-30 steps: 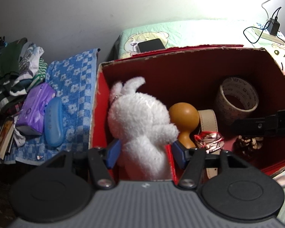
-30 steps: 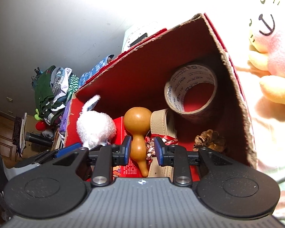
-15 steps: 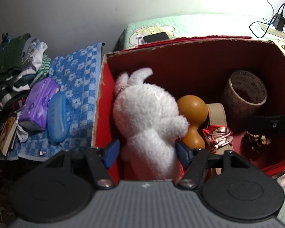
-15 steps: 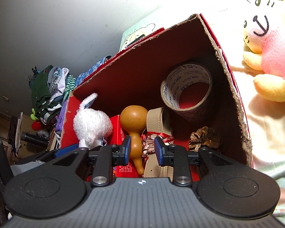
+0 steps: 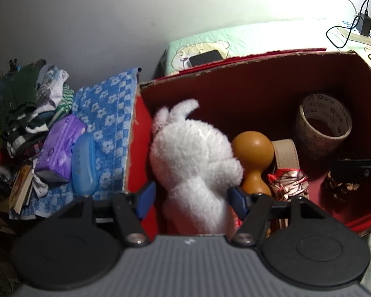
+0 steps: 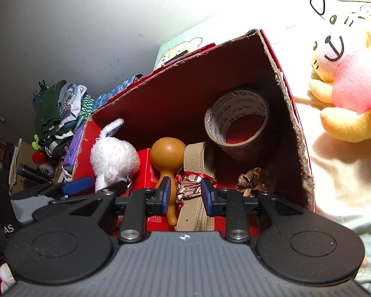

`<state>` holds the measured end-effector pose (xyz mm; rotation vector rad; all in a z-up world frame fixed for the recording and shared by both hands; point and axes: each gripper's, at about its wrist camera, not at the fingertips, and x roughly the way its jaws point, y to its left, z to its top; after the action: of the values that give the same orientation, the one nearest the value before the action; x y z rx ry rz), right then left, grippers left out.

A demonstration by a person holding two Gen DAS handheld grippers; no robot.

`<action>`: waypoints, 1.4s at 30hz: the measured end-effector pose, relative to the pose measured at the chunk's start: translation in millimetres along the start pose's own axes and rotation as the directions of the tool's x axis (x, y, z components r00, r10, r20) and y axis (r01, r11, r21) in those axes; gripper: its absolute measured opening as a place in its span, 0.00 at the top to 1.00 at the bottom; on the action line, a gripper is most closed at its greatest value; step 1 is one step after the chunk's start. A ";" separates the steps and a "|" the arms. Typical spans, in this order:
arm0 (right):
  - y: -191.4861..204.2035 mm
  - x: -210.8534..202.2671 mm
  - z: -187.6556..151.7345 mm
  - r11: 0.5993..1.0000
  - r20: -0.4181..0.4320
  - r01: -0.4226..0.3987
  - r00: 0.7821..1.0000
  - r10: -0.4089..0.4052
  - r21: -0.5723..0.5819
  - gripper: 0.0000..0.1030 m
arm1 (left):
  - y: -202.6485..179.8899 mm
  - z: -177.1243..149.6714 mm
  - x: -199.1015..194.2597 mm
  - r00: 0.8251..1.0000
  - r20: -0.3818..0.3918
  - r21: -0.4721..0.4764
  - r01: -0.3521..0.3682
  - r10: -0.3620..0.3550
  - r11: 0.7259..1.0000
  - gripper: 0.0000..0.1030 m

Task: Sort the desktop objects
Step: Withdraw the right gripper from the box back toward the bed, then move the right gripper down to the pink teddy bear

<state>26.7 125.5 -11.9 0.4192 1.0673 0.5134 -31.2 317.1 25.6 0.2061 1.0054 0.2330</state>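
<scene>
White plush rabbit (image 5: 195, 158) stands inside the red box (image 5: 259, 74) between the released left claw (image 5: 193, 198); right claw (image 6: 186, 195), released, should centre on the ribbon bundle (image 6: 190, 188) before clenching.

Left gripper (image 5: 191, 198): ribbed grey housing, two round black discs, black angular linkage arms, silver screw on each, blue pads on fingers (image 5: 146, 198). Right gripper (image 6: 185, 194): same build, small round emblem on grey rib centre, blue fingertips (image 6: 166, 194).

Phone (image 5: 205, 58) on bear-print quilt (image 5: 235, 45)
</scene>
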 end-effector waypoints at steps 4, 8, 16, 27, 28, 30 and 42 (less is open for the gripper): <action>1.5 -1.1 -2.0 1.000 0.004 0.012 1.000 -0.012 -0.008 0.72 | -1.9 4.1 -2.5 1.000 0.004 -0.002 0.006 -0.006 1.000 0.31; 2.5 -6.6 -3.9 1.000 0.025 0.021 0.999 -0.021 -0.016 0.72 | -5.3 6.3 -11.2 0.999 0.035 -0.007 0.027 -0.027 1.000 0.31; -6.0 -44.8 -5.3 0.998 0.132 -0.060 0.989 0.064 -0.037 0.72 | 27.4 8.9 -40.0 0.933 0.133 -0.171 0.354 -0.335 0.919 0.23; -82.5 -110.3 -13.4 0.996 0.202 -0.072 0.978 0.060 0.055 0.71 | 14.8 -3.9 -88.3 0.866 0.240 -0.183 0.484 -0.439 0.856 0.08; -91.3 -116.6 -12.3 0.996 0.212 -0.068 0.976 0.053 0.063 0.71 | 5.5 -5.0 -90.0 0.869 0.230 -0.167 0.480 -0.439 0.861 0.12; -108.9 -128.5 -8.8 0.995 0.226 -0.070 0.973 0.051 0.074 0.71 | -16.8 -6.4 -95.4 0.875 0.217 -0.128 0.466 -0.434 0.876 0.24; -253.4 -189.3 17.9 0.988 0.216 0.052 0.973 -0.082 0.142 0.71 | -238.1 25.5 -117.4 0.830 0.127 0.036 0.543 -0.543 0.839 0.09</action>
<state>18.6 -191.2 -10.4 0.5457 0.8997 0.3260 -46.7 54.2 67.8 -0.0730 0.8923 -0.3013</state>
